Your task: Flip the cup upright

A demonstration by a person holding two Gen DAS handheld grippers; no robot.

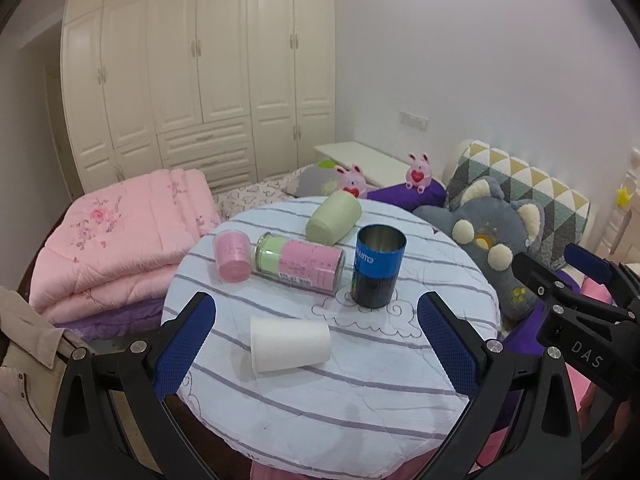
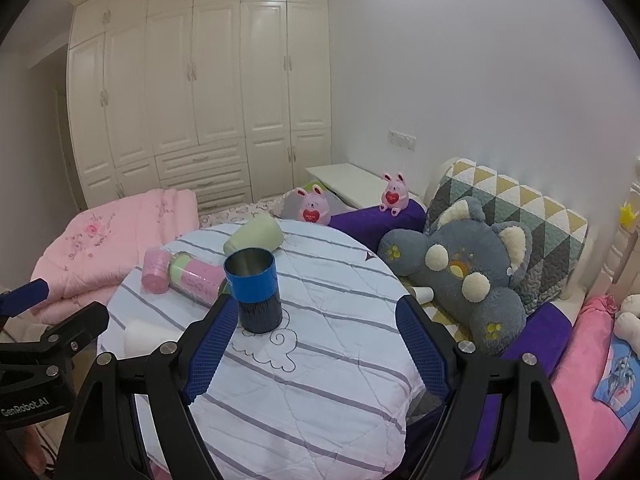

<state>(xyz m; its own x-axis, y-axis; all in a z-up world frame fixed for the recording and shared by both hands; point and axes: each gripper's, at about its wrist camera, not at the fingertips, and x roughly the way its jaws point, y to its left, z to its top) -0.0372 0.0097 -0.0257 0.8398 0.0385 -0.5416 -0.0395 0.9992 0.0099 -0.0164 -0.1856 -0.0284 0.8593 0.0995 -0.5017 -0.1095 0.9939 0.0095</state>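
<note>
A round table (image 1: 360,400) with a striped cloth holds several cups. A white cup (image 1: 290,343) lies on its side between the fingers of my open left gripper (image 1: 316,320), a little ahead of them. A blue metal cup (image 1: 377,266) stands upright; in the right wrist view the blue cup (image 2: 255,290) is just ahead of my open, empty right gripper (image 2: 316,320), near its left finger. A green cup (image 1: 334,218), a pink cup (image 1: 232,256) and a clear jar (image 1: 300,262) with a pink and green label lie on their sides behind.
A folded pink quilt (image 1: 116,240) lies left of the table. A grey plush bear (image 2: 468,268), a patterned pillow (image 2: 532,216) and pink plush rabbits (image 2: 394,196) sit on the bed at right. A white wardrobe (image 1: 200,72) fills the back.
</note>
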